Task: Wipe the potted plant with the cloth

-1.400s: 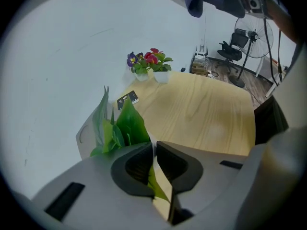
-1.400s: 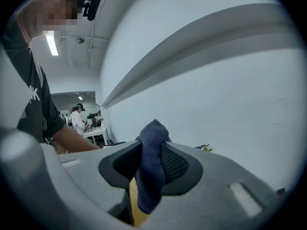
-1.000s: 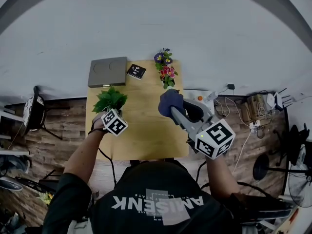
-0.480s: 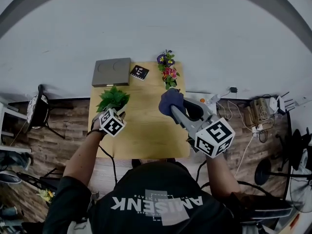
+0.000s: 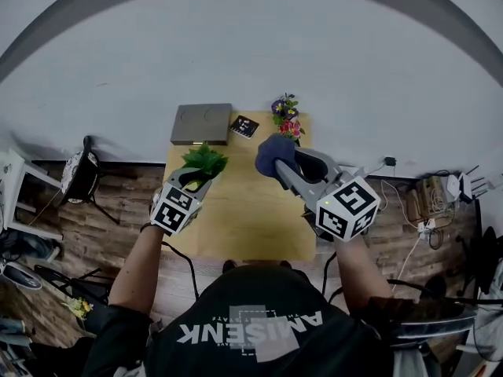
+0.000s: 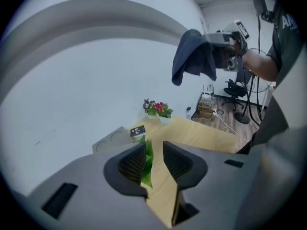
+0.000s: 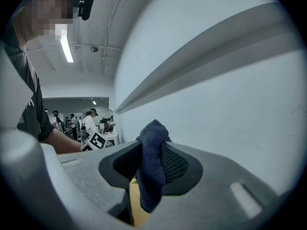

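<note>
Above the wooden table (image 5: pixel 244 218), the left gripper (image 6: pixel 154 152) has just been opening its jaws. They stand wide apart, with only leaves of the potted plant (image 5: pixel 206 160) showing through the gap, apparently untouched. The plant sits on the table's far left part. Over the table's right side, the right gripper (image 7: pixel 152 152) clamps the dark blue cloth (image 7: pixel 153 133), which hangs from its jaws.

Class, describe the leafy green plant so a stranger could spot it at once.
Start at the wooden table by the white wall. On its left side, in front of the flat grey box, stands the potted plant. It is all green leaves, unlike the purple-and-pink flowers farther right.
</note>
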`<control>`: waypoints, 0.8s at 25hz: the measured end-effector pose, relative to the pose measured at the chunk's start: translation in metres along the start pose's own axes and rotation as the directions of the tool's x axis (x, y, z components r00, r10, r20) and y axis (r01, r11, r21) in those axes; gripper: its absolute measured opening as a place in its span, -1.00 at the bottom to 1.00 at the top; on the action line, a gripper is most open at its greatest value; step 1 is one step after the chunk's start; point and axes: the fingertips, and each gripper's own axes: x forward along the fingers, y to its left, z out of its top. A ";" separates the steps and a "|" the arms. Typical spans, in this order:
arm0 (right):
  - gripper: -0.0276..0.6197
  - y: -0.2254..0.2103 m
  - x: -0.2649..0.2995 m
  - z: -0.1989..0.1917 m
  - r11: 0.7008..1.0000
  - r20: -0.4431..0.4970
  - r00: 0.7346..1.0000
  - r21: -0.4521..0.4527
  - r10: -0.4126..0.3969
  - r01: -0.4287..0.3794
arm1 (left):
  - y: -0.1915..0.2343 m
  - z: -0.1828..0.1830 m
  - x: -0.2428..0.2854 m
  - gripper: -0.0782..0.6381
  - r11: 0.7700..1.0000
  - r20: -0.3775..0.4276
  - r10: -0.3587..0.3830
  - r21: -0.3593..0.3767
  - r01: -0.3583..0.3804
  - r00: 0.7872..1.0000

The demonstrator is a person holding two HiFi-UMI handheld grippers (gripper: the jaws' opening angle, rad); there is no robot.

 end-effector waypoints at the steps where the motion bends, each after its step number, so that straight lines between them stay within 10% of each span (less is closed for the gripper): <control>1: -0.56 0.002 0.004 0.004 1.000 0.004 1.000 0.000 0.011 -0.011 | 0.002 0.008 -0.012 -0.46 1.000 0.032 0.010 -0.012 -0.010 0.999; 8: -0.56 0.017 0.023 0.034 0.998 0.042 0.997 0.004 0.066 -0.066 | 0.013 0.055 -0.085 -0.46 0.992 0.166 0.081 -0.113 -0.063 0.983; 20: -0.56 0.045 0.037 0.045 0.994 0.048 0.993 -0.012 0.112 -0.112 | 0.039 0.076 -0.195 -0.71 0.887 0.355 0.378 -0.405 -0.224 0.855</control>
